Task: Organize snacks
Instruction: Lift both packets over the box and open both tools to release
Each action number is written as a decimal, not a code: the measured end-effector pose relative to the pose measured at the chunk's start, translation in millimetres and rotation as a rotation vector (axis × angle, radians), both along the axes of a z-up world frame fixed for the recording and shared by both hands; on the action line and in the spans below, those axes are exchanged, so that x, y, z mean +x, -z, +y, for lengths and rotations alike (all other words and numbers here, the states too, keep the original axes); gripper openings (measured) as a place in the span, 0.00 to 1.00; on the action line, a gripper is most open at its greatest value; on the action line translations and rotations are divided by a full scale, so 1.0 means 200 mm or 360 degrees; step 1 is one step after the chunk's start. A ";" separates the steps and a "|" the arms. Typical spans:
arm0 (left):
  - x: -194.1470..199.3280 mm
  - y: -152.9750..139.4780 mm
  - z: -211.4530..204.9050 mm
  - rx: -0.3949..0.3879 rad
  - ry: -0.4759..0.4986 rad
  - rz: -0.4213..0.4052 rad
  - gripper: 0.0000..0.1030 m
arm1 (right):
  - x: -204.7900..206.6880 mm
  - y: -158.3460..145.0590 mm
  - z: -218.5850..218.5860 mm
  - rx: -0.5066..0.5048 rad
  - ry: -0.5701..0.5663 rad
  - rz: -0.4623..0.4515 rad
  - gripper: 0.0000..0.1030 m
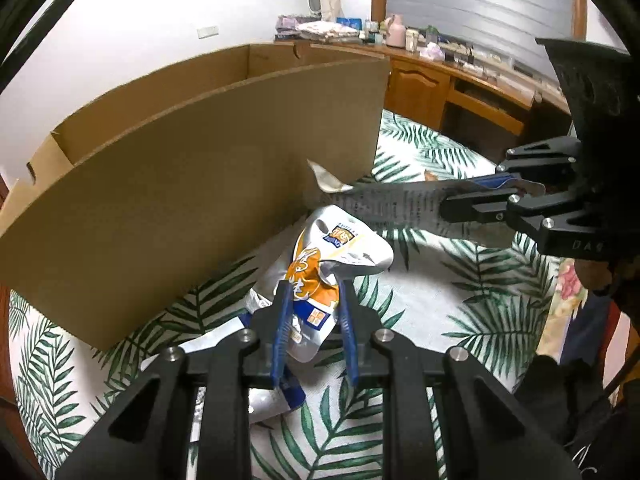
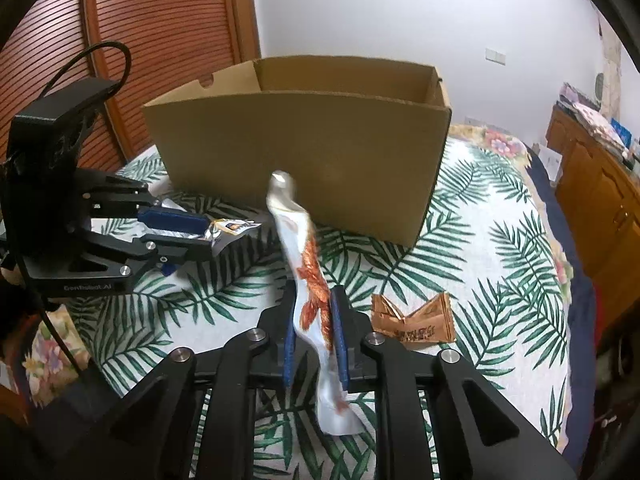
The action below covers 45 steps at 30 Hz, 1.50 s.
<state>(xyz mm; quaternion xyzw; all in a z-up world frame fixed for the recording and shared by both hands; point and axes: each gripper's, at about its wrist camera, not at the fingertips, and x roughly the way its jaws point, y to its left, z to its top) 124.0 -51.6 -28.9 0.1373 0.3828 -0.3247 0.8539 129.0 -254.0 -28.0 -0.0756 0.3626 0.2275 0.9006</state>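
Surface: a cloth with a green palm-leaf print on white covers what looks like a bed; all the items are on or above it.
Box: an open brown cardboard box stands upright on the cloth, beyond both grippers; its inside is not visible.
Left gripper: black frame with blue pads, its jaws clamped on a crumpled silver snack bag with orange and blue print, which sits just in front of the box wall.
Right gripper: jaws closed on a long white snack pouch with red-orange print, held edge-on with its twisted top pointing toward the box.
Loose snack: a small brown wrapped packet with dark lettering lies flat on the cloth just right of the right gripper, apart from the box.
Background: a wooden cabinet along the right, a reddish slatted door at left.
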 end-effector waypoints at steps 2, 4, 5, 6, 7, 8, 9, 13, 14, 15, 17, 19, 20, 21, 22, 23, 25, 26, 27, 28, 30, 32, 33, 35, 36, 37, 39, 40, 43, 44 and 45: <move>0.00 -0.01 0.00 -0.0013 -0.0005 -0.0011 0.19 | -0.01 -0.01 0.02 -0.0027 -0.0014 -0.0014 0.11; 0.00 -0.01 0.00 -0.0014 -0.0004 -0.0007 0.19 | 0.00 -0.01 0.04 -0.0072 -0.0012 -0.0016 0.11; -0.01 -0.01 0.00 -0.0015 -0.0009 -0.0018 0.19 | 0.00 -0.01 0.04 -0.0067 -0.0005 -0.0019 0.11; -0.01 -0.02 0.00 -0.0020 -0.0014 -0.0020 0.19 | 0.00 -0.01 0.04 -0.0059 0.0005 -0.0029 0.11; -0.02 -0.02 0.02 -0.0030 -0.0019 -0.0020 0.19 | 0.00 -0.02 0.03 -0.0057 0.0012 -0.0041 0.11; -0.02 -0.03 0.03 -0.0042 -0.0027 -0.0028 0.19 | -0.01 -0.02 0.04 -0.0055 0.0015 -0.0056 0.10; -0.03 -0.04 0.04 -0.0052 -0.0035 -0.0033 0.19 | -0.01 -0.03 0.04 -0.0055 0.0015 -0.0063 0.10; -0.06 -0.08 0.07 -0.0103 -0.0064 -0.0070 0.19 | -0.04 -0.05 0.06 -0.0077 -0.0001 -0.0095 0.10; -0.07 -0.09 0.08 -0.0118 -0.0067 -0.0076 0.19 | -0.05 -0.06 0.06 -0.0079 -0.0006 -0.0103 0.10; -0.07 -0.11 0.08 -0.0129 -0.0071 -0.0087 0.19 | -0.05 -0.07 0.06 -0.0080 -0.0006 -0.0113 0.10; -0.08 -0.13 0.09 -0.0149 -0.0081 -0.0107 0.19 | -0.07 -0.09 0.06 -0.0083 -0.0011 -0.0130 0.10; -0.09 -0.16 0.10 -0.0166 -0.0092 -0.0124 0.19 | -0.08 -0.11 0.06 -0.0084 -0.0012 -0.0147 0.10; -0.08 -0.17 0.11 -0.0177 -0.0096 -0.0131 0.19 | -0.09 -0.12 0.06 -0.0085 -0.0015 -0.0154 0.10; -0.08 -0.19 0.12 -0.0188 -0.0101 -0.0143 0.19 | -0.10 -0.14 0.06 -0.0082 -0.0015 -0.0166 0.10; -0.08 -0.21 0.12 -0.0199 -0.0107 -0.0156 0.19 | -0.11 -0.16 0.06 -0.0080 -0.0016 -0.0177 0.10; -0.08 -0.24 0.13 -0.0212 -0.0112 -0.0164 0.19 | -0.12 -0.18 0.06 -0.0079 -0.0019 -0.0188 0.10; -0.08 -0.27 0.14 -0.0229 -0.0126 -0.0186 0.19 | -0.14 -0.22 0.05 -0.0074 -0.0020 -0.0214 0.10; -0.08 -0.30 0.15 -0.0231 -0.0136 -0.0201 0.19 | -0.16 -0.24 0.05 -0.0074 -0.0025 -0.0227 0.10; -0.08 -0.32 0.15 -0.0235 -0.0146 -0.0216 0.19 | -0.17 -0.26 0.05 -0.0074 -0.0025 -0.0247 0.10; -0.09 -0.34 0.16 -0.0240 -0.0156 -0.0229 0.19 | -0.18 -0.28 0.05 -0.0074 -0.0026 -0.0259 0.10; -0.08 -0.39 0.18 -0.0253 -0.0178 -0.0253 0.19 | -0.20 -0.33 0.05 -0.0068 -0.0033 -0.0288 0.10; -0.08 -0.42 0.18 -0.0258 -0.0202 -0.0280 0.20 | -0.23 -0.37 0.05 -0.0069 -0.0041 -0.0316 0.10; -0.08 -0.44 0.19 -0.0257 -0.0211 -0.0295 0.20 | -0.24 -0.39 0.05 -0.0071 -0.0043 -0.0331 0.10; -0.07 -0.48 0.20 -0.0253 -0.0228 -0.0316 0.20 | -0.26 -0.44 0.05 -0.0073 -0.0046 -0.0363 0.10; -0.06 -0.49 0.20 -0.0251 -0.0236 -0.0324 0.20 | -0.26 -0.45 0.05 -0.0074 -0.0048 -0.0373 0.10; -0.05 -0.50 0.21 -0.0247 -0.0244 -0.0332 0.20 | -0.26 -0.47 0.05 -0.0073 -0.0051 -0.0386 0.10; -0.02 -0.52 0.22 -0.0239 -0.0273 -0.0349 0.20 | -0.26 -0.52 0.06 -0.0078 -0.0055 -0.0417 0.10; 0.00 -0.53 0.23 -0.0240 -0.0285 -0.0352 0.20 | -0.26 -0.53 0.06 -0.0082 -0.0056 -0.0430 0.10; 0.06 -0.55 0.25 -0.0248 -0.0324 -0.0359 0.20 | -0.23 -0.58 0.08 -0.0102 -0.0064 -0.0467 0.10; 0.08 -0.55 0.25 -0.0249 -0.0335 -0.0361 0.20 | -0.21 -0.60 0.08 -0.0111 -0.0067 -0.0479 0.10; 0.10 -0.54 0.25 -0.0249 -0.0348 -0.0360 0.20 | -0.19 -0.62 0.09 -0.0118 -0.0072 -0.0490 0.10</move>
